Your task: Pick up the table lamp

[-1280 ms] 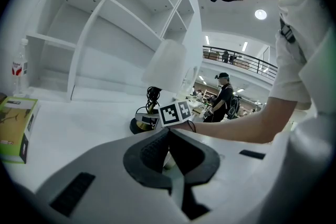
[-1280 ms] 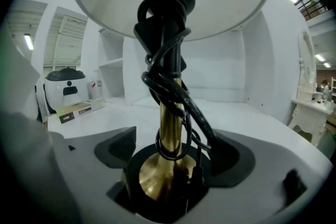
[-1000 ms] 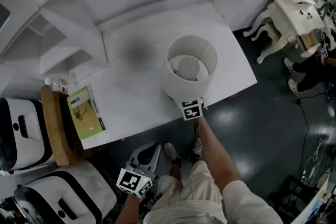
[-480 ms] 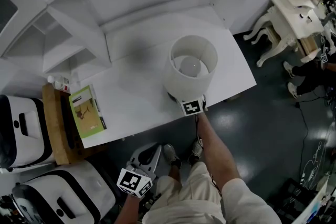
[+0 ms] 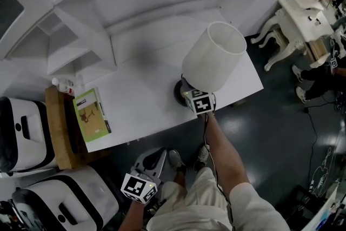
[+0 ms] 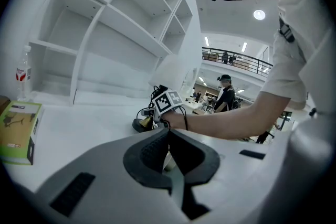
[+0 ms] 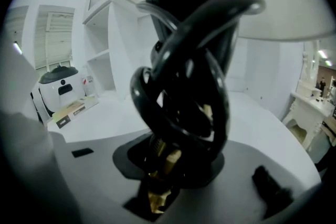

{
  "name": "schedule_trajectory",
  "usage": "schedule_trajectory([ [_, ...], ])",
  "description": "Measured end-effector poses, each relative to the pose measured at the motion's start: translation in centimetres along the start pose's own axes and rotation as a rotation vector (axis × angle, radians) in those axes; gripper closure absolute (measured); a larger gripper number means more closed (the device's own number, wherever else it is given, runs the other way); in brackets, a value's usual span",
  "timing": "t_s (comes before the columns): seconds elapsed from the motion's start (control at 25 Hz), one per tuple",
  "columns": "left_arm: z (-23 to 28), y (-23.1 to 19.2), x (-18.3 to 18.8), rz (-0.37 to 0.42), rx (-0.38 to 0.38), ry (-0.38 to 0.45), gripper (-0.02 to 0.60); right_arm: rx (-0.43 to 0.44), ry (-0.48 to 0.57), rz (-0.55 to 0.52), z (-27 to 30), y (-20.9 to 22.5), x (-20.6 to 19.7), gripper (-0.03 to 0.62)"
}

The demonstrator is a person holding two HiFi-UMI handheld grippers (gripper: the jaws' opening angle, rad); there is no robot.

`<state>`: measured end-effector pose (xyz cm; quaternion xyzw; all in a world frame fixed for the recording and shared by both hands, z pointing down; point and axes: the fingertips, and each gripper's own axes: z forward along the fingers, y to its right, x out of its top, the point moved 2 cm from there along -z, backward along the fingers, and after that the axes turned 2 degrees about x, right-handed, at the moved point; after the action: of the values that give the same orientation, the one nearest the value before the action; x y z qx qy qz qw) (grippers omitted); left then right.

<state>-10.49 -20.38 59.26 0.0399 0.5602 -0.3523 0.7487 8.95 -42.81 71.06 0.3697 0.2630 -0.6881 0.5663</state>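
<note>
Head view: 1x table lamp [image 5: 216,57], 1x green box [image 5: 90,115], 1x bottle [image 5: 64,84].

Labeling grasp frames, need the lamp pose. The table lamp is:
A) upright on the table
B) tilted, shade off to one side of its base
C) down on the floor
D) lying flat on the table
B: in the head view the table lamp leans, its shade well to the side of its dark base on the table, while the right claw is closing on its stem.
</note>
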Motion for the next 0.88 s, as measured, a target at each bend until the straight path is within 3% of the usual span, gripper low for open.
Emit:
schedule_trajectory([
  [0.24, -0.2, -0.4, 0.9, 0.000, 0.006, 0.021, 0.572, 0.055, 0.001, 0.065, -1.1, -1.3, 0.1, 0.487],
  [0.48, -0.1, -0.2, 1.9, 0.003, 0.000, 0.039, 0.572, 0.078, 0.016, 0.060, -2.9, -1.8, 1.4, 0.487],
  [0.6, -0.1, 0.1, 2.3, 0.004, -0.008, 0.047, 0.572, 0.132, 0.027, 0.091, -3.7, -2.6, 1.7, 0.488],
  [0.88, -0.7, 0.5, 4.1, -0.012, -0.017, 0.085, 0.572, 0.164, 0.015, 0.147, -8.0, -3.9, 2.7, 0.487],
])
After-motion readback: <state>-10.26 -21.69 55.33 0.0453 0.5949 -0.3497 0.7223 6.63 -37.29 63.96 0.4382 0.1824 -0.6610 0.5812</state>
